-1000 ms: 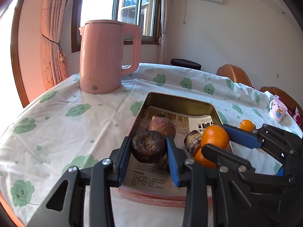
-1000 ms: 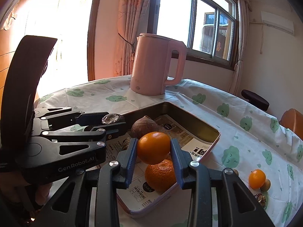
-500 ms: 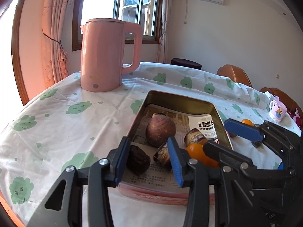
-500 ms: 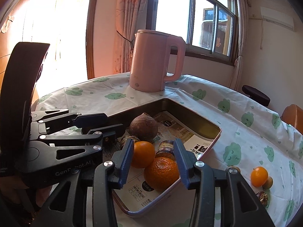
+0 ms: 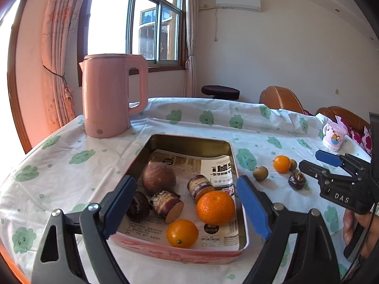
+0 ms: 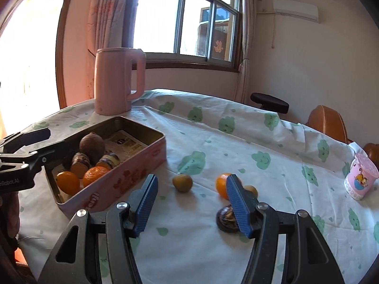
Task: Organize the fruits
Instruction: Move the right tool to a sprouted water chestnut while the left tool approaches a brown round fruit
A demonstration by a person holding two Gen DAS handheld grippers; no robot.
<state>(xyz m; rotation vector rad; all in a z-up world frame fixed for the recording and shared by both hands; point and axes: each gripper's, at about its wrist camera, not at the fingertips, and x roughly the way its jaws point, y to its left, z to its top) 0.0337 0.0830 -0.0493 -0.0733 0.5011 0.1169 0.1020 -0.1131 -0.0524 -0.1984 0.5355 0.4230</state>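
1. The left gripper (image 5: pixel 187 203) has just been opening; its jaws stand wide over the tin (image 5: pixel 189 142), gripping nothing.
2. The right gripper (image 6: pixel 191 203) has just been opening too, empty above the tablecloth (image 6: pixel 236 137).
3. In the paper-lined tin lie a glossy mandarin (image 5: pixel 215 207), a smooth orange (image 5: pixel 182 233) and brown roots.
4. The right gripper's body reads "DAS"; the newspaper print is illegible.

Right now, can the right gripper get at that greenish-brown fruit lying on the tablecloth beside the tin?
Probably yes. The right gripper is open and empty, and the greenish-brown fruit lies alone on the tablecloth just ahead of its fingers, clear of the tin.
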